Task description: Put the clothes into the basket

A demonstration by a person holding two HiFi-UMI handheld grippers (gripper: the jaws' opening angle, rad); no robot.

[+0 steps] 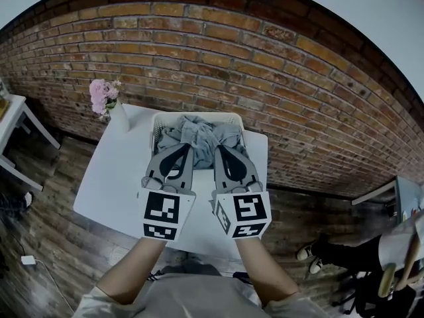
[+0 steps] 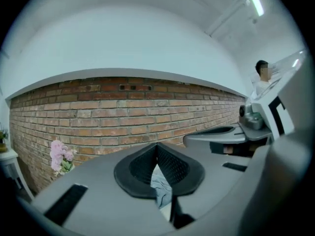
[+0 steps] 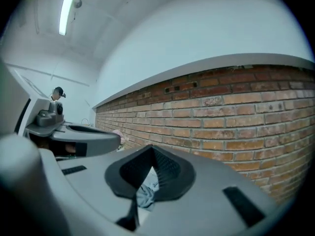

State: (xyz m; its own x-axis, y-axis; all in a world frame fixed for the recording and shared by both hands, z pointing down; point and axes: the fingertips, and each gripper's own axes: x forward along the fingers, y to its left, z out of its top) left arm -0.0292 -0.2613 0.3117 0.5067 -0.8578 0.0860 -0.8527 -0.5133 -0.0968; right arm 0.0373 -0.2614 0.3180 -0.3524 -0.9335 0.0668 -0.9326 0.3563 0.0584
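Note:
A grey-blue garment [image 1: 202,132] is bunched up over the white basket [image 1: 199,115], which stands at the far edge of the white table [image 1: 116,177]. My left gripper [image 1: 177,150] and right gripper [image 1: 222,150] point side by side at the garment, level and close together. In the left gripper view the left gripper [image 2: 157,154] is shut, and a fold of the grey-blue garment [image 2: 161,186] hangs from its tips. The right gripper [image 3: 151,156] is shut in the same way, with the garment [image 3: 145,195] hanging below it. The garment's lower part is hidden behind the jaws.
A vase of pink flowers [image 1: 106,99] stands on the table's far left corner, beside the basket. A brick wall [image 1: 278,91] runs right behind the table. Another white table [image 1: 12,121] is at far left. A person's shoe [image 1: 310,252] shows on the wooden floor at right.

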